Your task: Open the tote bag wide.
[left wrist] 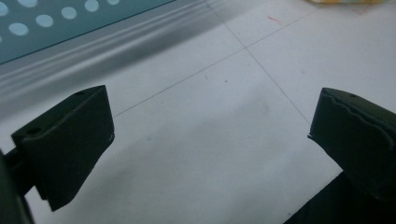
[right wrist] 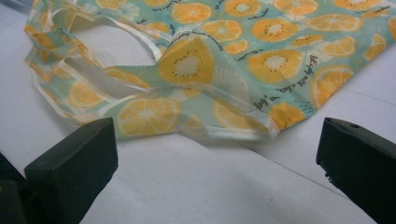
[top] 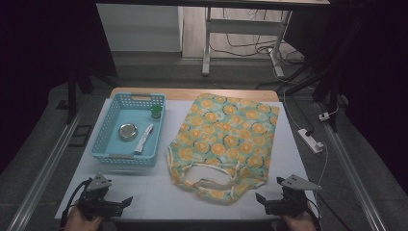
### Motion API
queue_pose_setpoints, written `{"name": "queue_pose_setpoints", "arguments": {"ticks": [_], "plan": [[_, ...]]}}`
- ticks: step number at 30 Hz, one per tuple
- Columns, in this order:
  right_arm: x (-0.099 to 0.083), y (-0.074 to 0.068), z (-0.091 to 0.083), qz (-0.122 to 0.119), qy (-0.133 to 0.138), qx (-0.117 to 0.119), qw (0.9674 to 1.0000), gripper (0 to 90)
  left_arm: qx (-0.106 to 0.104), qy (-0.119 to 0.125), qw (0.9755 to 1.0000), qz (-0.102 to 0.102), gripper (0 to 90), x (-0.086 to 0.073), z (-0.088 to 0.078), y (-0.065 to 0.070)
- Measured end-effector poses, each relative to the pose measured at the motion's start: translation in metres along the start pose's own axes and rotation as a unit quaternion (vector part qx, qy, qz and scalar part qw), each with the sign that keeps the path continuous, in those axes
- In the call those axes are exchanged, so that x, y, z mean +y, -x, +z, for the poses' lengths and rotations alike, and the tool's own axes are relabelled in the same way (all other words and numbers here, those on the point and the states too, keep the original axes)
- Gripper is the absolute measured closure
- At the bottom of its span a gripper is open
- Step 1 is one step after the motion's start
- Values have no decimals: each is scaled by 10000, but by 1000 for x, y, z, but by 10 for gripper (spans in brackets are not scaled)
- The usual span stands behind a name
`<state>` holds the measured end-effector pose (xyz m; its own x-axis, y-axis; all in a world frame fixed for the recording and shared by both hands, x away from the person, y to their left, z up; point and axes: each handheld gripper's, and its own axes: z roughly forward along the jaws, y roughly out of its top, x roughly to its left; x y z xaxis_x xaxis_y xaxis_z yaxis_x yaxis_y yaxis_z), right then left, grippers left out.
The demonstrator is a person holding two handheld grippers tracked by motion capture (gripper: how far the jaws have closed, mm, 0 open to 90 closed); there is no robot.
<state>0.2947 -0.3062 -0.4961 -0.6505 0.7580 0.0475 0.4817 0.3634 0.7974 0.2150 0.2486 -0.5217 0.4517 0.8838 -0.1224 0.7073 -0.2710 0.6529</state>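
A tote bag (top: pixel 226 137) printed with orange slices on pale green lies flat on the white table (top: pixel 159 192), handles toward the near edge. In the right gripper view the bag's handles and mouth (right wrist: pixel 196 70) lie just beyond my jaws. My right gripper (top: pixel 262 204) sits near the front right edge, open and holding nothing (right wrist: pixel 217 149). At the front left my left gripper (top: pixel 126 206) stands open over bare table (left wrist: pixel 210 135). Left of the bag, a blue basket (top: pixel 108 144) holds a round metal tin (top: pixel 128 131), a white tube (top: pixel 144 138) and a small green jar (top: pixel 156 111).
The basket's perforated wall (left wrist: pixel 70 23) stands just beyond the left jaws. A white power strip (top: pixel 310 139) with its cable lies on the floor to the right of the table. Metal rails run along both sides, and desk legs (top: pixel 207 43) stand behind.
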Motion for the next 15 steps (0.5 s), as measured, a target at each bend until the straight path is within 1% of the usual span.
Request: {"name": "queue_pose_setpoints", "arguments": {"ticks": [6,12,15], "plan": [[0,2,1,121,-23,78,9999,0,1,-35,10000,22,0,0,0,1],[0,3,1,112,-75,138,9998,0,-43,-29,10000,-13,0,0,1,0],[1,2,2,56,-123,176,9998,0,-80,-9,10000,-52,0,0,0,-1]]}}
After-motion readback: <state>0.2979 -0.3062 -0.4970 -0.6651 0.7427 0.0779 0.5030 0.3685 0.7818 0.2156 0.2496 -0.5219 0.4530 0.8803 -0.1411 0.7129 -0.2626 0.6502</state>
